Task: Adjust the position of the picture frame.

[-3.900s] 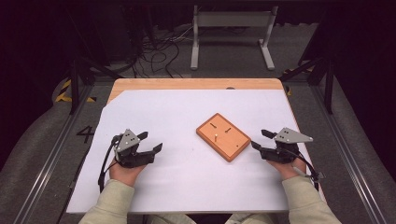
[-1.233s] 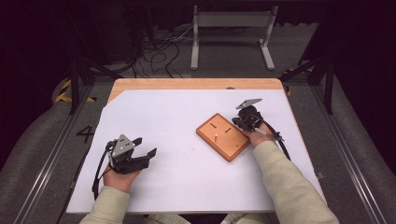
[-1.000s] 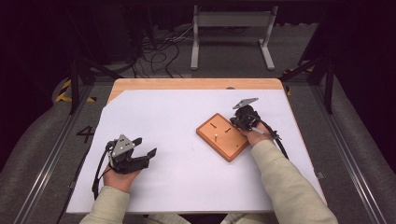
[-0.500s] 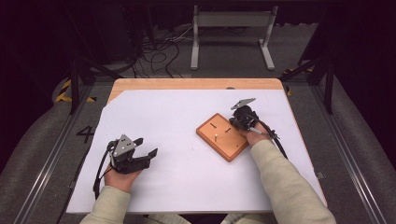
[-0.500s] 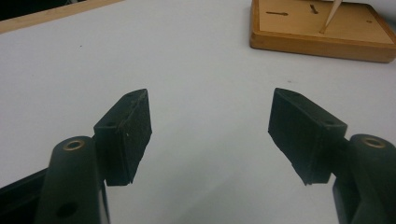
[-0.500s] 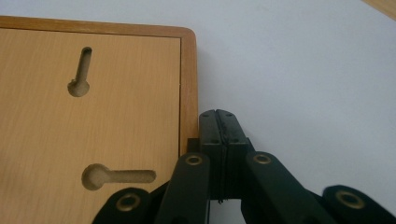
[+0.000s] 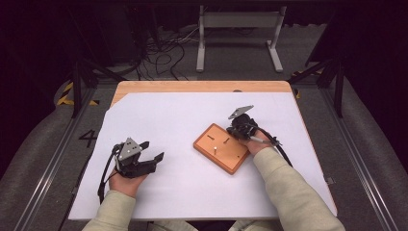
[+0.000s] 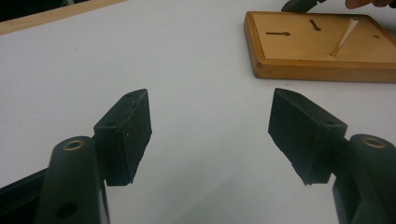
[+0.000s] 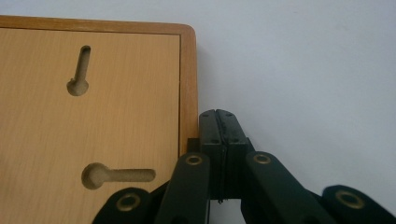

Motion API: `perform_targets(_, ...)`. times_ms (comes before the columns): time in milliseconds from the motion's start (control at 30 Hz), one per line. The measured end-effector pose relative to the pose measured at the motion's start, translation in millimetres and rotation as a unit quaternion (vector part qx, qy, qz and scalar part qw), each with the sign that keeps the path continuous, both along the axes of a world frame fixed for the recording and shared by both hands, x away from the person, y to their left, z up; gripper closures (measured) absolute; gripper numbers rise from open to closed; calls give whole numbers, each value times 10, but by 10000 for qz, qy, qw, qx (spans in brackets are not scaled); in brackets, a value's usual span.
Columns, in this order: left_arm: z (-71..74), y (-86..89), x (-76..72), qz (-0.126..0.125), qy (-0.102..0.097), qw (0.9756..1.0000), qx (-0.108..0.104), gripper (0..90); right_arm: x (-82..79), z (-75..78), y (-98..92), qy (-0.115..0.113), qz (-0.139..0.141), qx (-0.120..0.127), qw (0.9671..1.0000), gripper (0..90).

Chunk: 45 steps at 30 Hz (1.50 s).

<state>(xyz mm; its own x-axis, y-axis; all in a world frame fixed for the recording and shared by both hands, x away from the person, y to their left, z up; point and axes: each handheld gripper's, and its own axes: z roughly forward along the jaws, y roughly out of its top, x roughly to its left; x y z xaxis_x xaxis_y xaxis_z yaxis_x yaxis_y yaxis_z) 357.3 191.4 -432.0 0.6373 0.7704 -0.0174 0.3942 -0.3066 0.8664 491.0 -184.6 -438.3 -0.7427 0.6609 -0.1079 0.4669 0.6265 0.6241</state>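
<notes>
A flat wooden board (image 7: 226, 153) lies at an angle on the white sheet, right of centre, and a thin white peg (image 7: 215, 148) stands up from it. Two keyhole slots (image 9: 79, 70) are cut into its face. My right gripper (image 7: 235, 130) is shut with nothing between its jaws, and its tips (image 9: 222, 117) rest against the board's far right edge. My left gripper (image 7: 153, 150) rests on the sheet at the near left, open and empty. From the left gripper (image 8: 210, 135), the board (image 8: 322, 49) and the peg (image 8: 343, 37) lie ahead to the right.
A white sheet (image 7: 183, 115) covers most of a wooden table, whose bare far edge (image 7: 202, 86) shows. Beyond the table there are cables and a metal stand (image 7: 238, 29) on a dark floor. Rails run along both sides.
My right gripper has moved left and nearer, onto the board's edge, and the board appears to have slid slightly left with it. The left gripper has kept still.
</notes>
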Motion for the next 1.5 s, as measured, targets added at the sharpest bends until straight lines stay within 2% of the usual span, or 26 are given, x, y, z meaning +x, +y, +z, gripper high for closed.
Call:
perform_targets(67,0,-7,1,-14,22,10000,-1,301,-40,-2,64,14,160,2,9999,900)
perform_targets(267,-3,-21,11,-20,-6,10000,8,301,-128,-6,193,94,369,42,9993,900)
perform_targets(300,-4,-25,12,-39,8,10000,13,301,-175,-11,257,93,517,58,9986,900)
perform_targets(400,-4,-25,12,-46,12,10000,10,301,-227,-17,307,82,619,104,9980,900)
perform_targets(533,-1,-13,9,-45,16,10000,16,303,-245,29,240,-40,497,222,9985,900)
perform_targets(667,-4,-9,18,-27,7,10000,2,303,-314,127,149,-26,490,408,9980,900)
perform_targets(700,-6,-13,16,-20,33,10000,-5,303,-438,199,103,-143,618,557,9964,900)
perform_targets(767,-3,-16,18,-37,17,10000,2,303,-486,222,93,-163,662,581,9960,900)
perform_targets(867,8,-29,11,-62,3,10000,0,323,-686,284,45,-223,844,722,9936,900)
perform_targets(1167,14,-73,24,-144,51,9999,27,335,-1176,253,10,-227,1274,876,9877,900)
perform_targets(1333,9,-79,38,-162,55,9999,15,330,-1327,203,19,-205,1378,890,9862,900)
perform_targets(1500,9,-87,37,-178,47,9998,4,328,-1393,182,32,-123,1500,843,9850,900)
